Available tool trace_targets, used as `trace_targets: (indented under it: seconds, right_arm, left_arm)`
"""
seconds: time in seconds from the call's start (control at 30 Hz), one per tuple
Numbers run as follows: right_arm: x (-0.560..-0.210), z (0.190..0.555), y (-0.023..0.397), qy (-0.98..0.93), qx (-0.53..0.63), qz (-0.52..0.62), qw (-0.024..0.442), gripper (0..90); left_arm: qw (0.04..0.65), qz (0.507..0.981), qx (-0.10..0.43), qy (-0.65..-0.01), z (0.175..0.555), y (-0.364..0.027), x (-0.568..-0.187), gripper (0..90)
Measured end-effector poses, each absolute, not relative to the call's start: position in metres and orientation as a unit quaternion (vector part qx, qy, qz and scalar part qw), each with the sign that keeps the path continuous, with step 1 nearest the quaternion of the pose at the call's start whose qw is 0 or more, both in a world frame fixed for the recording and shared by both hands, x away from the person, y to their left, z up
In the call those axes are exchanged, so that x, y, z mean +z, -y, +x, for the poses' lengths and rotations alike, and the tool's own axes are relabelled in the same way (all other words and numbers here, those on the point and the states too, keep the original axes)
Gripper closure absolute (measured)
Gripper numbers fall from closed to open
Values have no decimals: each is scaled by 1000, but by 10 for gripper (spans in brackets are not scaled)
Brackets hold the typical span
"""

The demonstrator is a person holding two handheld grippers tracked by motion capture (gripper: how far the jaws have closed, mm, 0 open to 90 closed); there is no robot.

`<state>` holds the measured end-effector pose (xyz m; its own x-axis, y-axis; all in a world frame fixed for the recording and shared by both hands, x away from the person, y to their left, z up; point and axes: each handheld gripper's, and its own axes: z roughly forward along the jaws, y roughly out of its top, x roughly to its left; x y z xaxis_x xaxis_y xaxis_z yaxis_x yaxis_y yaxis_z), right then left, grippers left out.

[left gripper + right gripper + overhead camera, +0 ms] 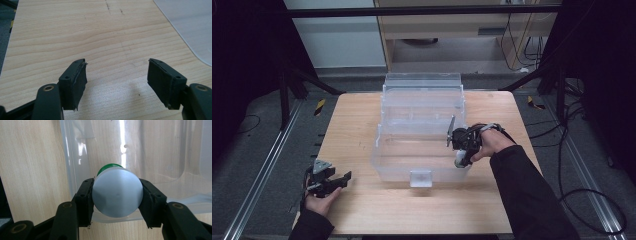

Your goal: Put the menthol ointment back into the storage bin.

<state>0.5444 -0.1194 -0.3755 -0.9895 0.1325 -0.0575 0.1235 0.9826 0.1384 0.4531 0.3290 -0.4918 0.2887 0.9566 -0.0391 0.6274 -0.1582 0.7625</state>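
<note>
Right gripper point(117, 196) pinches a white-capped green bottle point(117, 195) by its cap, held over the near right corner of the clear open bin point(402, 165), so pickup looks done and release into the bin remains; left gripper point(117, 82) rests spread on the tabletop point(75, 37)
</note>
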Motion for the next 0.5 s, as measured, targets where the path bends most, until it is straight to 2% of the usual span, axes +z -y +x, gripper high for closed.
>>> trace_targets:
  seconds: [0.5]
  right_arm:
    - [-381, 545, 119, -996, 64, 62, 27, 499]
  left_arm:
    - [348, 723, 236, -547, 453, -329, -492, 309]
